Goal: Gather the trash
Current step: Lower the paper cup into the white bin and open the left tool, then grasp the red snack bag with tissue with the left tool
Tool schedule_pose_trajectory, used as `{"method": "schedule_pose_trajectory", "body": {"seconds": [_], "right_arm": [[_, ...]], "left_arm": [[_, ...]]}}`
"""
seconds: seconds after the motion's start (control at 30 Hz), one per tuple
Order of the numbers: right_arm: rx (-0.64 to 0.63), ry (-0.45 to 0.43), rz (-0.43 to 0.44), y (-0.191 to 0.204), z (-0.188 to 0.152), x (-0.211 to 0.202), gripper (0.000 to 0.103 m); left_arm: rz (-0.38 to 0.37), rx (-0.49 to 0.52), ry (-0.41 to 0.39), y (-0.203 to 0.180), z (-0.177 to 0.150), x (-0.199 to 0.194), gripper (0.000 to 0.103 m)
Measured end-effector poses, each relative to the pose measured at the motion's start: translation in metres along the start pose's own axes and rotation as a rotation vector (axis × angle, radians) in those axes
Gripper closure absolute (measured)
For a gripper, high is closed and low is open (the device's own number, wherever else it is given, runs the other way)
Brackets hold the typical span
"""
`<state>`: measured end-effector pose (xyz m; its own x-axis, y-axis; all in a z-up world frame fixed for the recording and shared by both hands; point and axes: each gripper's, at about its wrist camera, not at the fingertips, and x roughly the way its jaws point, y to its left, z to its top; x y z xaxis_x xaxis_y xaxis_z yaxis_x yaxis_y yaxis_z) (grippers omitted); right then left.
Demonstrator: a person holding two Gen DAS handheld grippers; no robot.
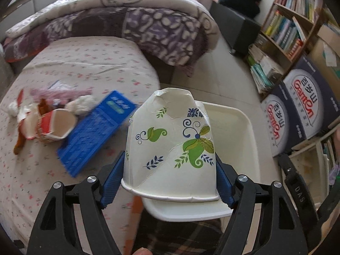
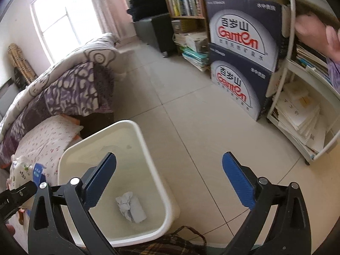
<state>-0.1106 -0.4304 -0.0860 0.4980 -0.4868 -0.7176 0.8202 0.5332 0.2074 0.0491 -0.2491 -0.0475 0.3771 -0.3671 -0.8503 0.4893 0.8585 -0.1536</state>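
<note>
While above the bin (image 2: 148, 148): left gripper (image 1: 170, 170) clamping crumpled paper cup (image 1: 170, 140); right gripper (image 2: 169, 170) wide, empty.

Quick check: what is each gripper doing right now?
Left gripper: shut on the crumpled paper cup.
Right gripper: open, empty, over the white bin.

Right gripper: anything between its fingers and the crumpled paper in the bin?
Nothing. In the right wrist view the open right gripper looks straight down on the crumpled paper in the bin.
</note>
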Motion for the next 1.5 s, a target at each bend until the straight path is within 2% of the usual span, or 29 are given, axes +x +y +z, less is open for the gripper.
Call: {"method": "schedule_pose_trajectory", "body": {"seconds": [0.2, 0.37, 0.47, 0.53, 0.8, 0.97, 1.2, 1.27, 1.33, 1.4, 1.47, 1.5], "right_arm": [[0.025, 0.008, -0.018, -0.010, 0.001, 0.005, 0.007], [0.020, 0.021, -0.013, -0.005, -0.001, 0.009, 0.007], [-0.002, 0.027, -0.001, 0.003, -0.003, 0.008, 0.007], [-0.014, 0.027, 0.009, 0.009, -0.004, 0.007, 0.007], [-0.075, 0.057, 0.058, 0.043, -0.011, 0.008, 0.007], [-0.119, 0.076, 0.087, 0.066, -0.019, 0.006, 0.007], [-0.203, 0.092, 0.114, 0.098, -0.032, 0.001, 0.007], [-0.221, 0.098, 0.121, 0.105, -0.035, -0.001, 0.007], [-0.236, 0.104, 0.130, 0.113, -0.037, -0.003, 0.007], [-0.259, 0.106, 0.141, 0.122, -0.038, -0.007, 0.007], [-0.277, 0.105, 0.148, 0.130, -0.039, -0.008, 0.007], [-0.286, 0.105, 0.151, 0.133, -0.040, -0.010, 0.007]], "left_arm": [[-0.053, 0.028, 0.052, -0.020, 0.006, 0.012, 0.016], [-0.072, 0.041, 0.057, -0.017, 0.003, 0.013, 0.013], [-0.048, 0.039, 0.038, -0.007, 0.004, 0.007, 0.013], [0.010, 0.048, 0.020, 0.003, 0.006, 0.003, 0.013], [0.245, -0.007, -0.033, 0.092, 0.013, -0.012, 0.013], [0.357, -0.136, -0.041, 0.171, 0.019, -0.022, 0.013], [0.362, -0.355, -0.024, 0.262, 0.026, -0.020, 0.014], [0.355, -0.379, -0.010, 0.273, 0.031, -0.011, 0.019], [0.344, -0.400, 0.026, 0.283, 0.032, 0.000, 0.029], [0.297, -0.434, 0.050, 0.291, 0.035, 0.012, 0.041], [0.279, -0.454, 0.060, 0.296, 0.036, 0.020, 0.048], [0.271, -0.455, 0.053, 0.294, 0.035, 0.020, 0.065]]}}
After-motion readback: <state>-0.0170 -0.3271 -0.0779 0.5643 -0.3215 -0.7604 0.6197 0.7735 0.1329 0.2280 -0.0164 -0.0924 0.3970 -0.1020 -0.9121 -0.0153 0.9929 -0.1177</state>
